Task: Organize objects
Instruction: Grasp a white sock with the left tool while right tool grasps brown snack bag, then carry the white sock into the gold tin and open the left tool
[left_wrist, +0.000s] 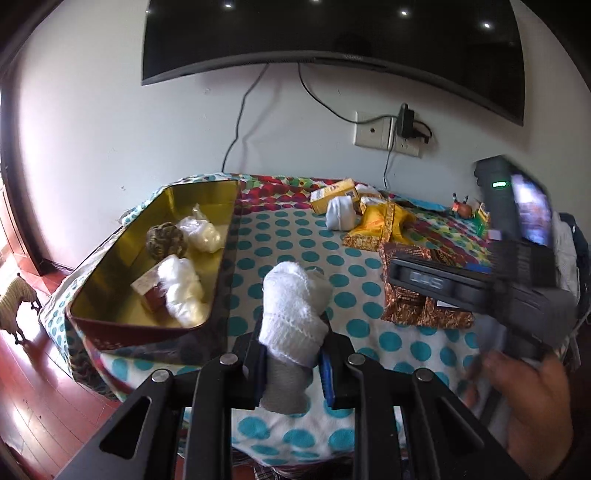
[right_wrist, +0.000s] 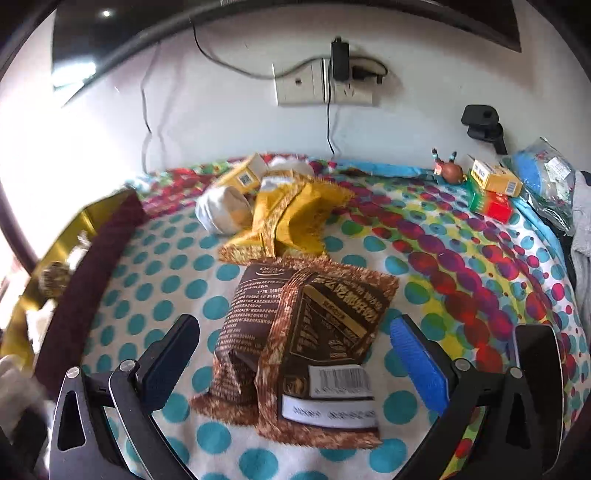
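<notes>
- At the far left the gold-lined tin (left_wrist: 110, 295) stands on the dotted surface (left_wrist: 295, 236). It already holds a woven ball (left_wrist: 165, 239), a clear bag of pale stuff (left_wrist: 201, 233) and a white bundle (left_wrist: 183, 291) lying on a small red-brown packet. That much of the sorting I judge done.
- Just right of the tin, my left fingers (left_wrist: 291, 363) are clamped on a rolled sock (left_wrist: 293, 317), white at the top and grey at the bottom, held clear above the surface. It looks bound for the tin but is not yet over it.
- Further right, the brown snack packet (right_wrist: 303, 343) lies flat on the surface. My right fingers (right_wrist: 295, 354) stand wide apart on either side of it, gripping nothing; I cannot tell whether the blue pad (right_wrist: 419, 363) touches the cloth.
- Behind the brown packet lies a yellow packet (right_wrist: 291, 218), with a white roll (right_wrist: 221, 214) and a yellow box (right_wrist: 245, 175) beside it near the wall. None of these has been tidied.
- At the far right edge sit a small brown figure (right_wrist: 450, 170), a stack of small boxes (right_wrist: 493, 188) and a blue bag (right_wrist: 546, 173), all well apart from the tin.
- By my reckoning the job is under halfway: one sock in hand and most of the loose things left out.
</notes>
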